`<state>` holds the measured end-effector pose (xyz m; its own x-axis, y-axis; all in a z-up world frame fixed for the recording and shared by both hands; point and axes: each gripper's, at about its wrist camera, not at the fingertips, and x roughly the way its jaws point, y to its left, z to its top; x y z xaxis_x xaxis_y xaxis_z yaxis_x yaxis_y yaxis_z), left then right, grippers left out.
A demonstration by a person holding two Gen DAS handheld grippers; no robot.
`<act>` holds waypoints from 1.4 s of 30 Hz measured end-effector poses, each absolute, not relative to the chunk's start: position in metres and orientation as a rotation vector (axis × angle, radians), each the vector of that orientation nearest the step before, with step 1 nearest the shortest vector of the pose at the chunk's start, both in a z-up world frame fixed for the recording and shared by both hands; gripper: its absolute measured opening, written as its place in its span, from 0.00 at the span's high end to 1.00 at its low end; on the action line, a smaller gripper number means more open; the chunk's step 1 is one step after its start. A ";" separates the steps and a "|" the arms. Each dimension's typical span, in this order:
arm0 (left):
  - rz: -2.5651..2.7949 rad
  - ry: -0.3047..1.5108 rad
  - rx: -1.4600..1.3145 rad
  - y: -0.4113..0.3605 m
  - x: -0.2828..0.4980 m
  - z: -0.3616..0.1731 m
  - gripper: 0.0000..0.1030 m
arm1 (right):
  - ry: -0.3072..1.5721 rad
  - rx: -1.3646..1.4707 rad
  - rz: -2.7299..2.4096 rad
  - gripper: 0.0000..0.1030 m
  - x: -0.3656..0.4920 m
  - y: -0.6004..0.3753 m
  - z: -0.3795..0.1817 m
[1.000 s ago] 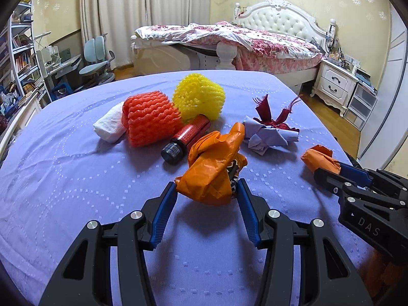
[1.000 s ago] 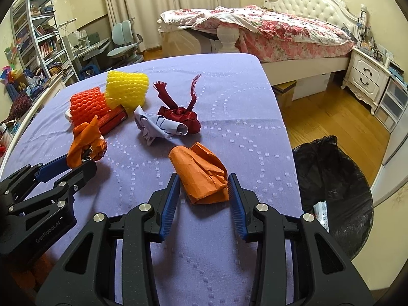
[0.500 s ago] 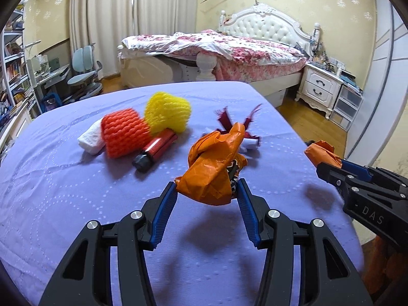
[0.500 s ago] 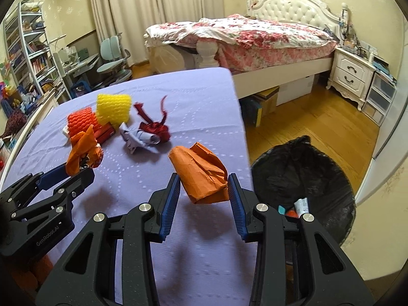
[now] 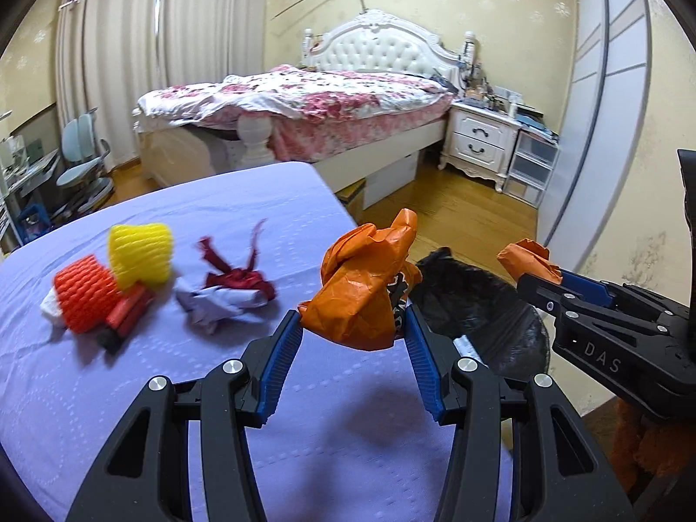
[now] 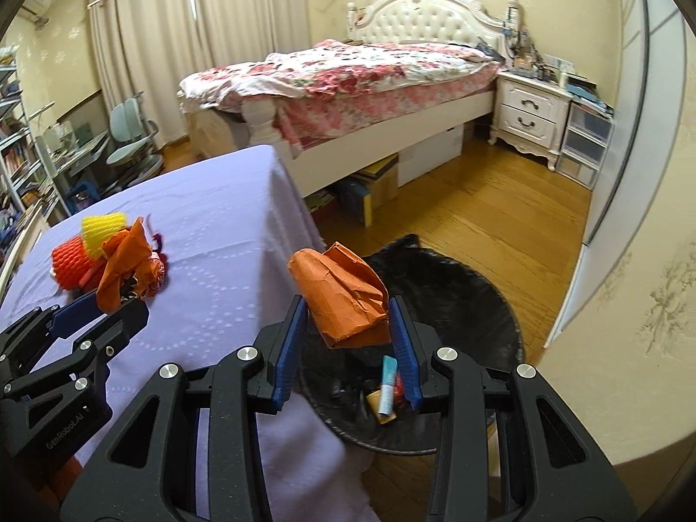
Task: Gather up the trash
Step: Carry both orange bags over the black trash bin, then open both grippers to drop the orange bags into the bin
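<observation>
Both claws are carried from over the tabletop (image 5: pixel 130 391) toward its right edge and the black bin (image 6: pixel 456 287). Left claw (image 5: pixel 353 326) is clamped on crumpled orange wrapper (image 5: pixel 361 287), right claw (image 6: pixel 348 317) on folded orange paper (image 6: pixel 343 300); both light, soft, best pinched mid-bulk.

Left hand-held gripper (image 5: pixel 353 326) clamps crumpled orange bag (image 5: pixel 363 289) above purple table (image 5: pixel 174 391) edge. Right hand-held gripper (image 5: pixel 533 276) at right grips orange paper (image 5: pixel 526 259). Black trash bag (image 5: pixel 474 304) sits between them, below. Yellow net (image 5: pixel 140 252), orange net (image 5: pixel 82 300), red ribbon (image 5: pixel 237 278) lie blurred on table.
</observation>
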<state>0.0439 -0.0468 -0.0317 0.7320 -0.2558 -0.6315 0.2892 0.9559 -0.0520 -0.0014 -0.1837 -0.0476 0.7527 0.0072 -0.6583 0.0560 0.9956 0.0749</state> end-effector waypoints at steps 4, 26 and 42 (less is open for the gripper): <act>-0.331 0.693 0.072 -0.069 0.054 -0.034 0.51 | 0.717 0.112 -0.059 0.63 0.000 -0.204 -0.051; -0.372 0.750 0.147 -0.130 0.086 -0.055 0.50 | 0.749 0.164 -0.143 0.60 0.019 -0.258 -0.078; -0.287 0.723 0.156 -0.101 0.071 -0.050 0.25 | 0.741 0.144 -0.161 0.46 0.016 -0.250 -0.074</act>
